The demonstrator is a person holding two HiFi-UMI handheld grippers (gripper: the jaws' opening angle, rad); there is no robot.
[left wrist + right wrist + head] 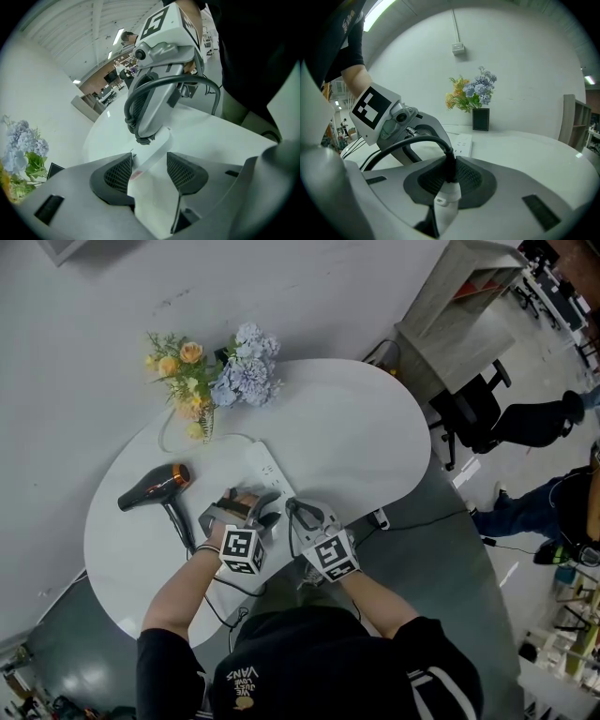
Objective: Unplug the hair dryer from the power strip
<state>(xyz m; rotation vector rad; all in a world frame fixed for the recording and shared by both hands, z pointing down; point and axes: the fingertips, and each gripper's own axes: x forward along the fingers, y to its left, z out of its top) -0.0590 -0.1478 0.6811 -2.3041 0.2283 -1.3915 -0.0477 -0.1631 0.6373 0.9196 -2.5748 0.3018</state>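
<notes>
On the white table (356, 437) the black and orange hair dryer (155, 488) lies at the left. Its black cable (178, 521) runs toward me. The white power strip (265, 468) lies mid-table. My left gripper (246, 507) is open and straddles the strip (154, 154), which passes between its pads (117, 173). My right gripper (447, 180) is shut on the white plug (447, 199), from which the black cable (412, 143) arcs away. In the left gripper view the right gripper (144, 138) has its tips down on the strip. Whether the plug sits in a socket is hidden.
A vase of yellow and blue flowers (216, 381) stands at the table's far left, beyond the strip. A black office chair (469, 413) and a wooden cabinet (459, 296) stand right of the table. A seated person's legs (534, 507) show at the far right.
</notes>
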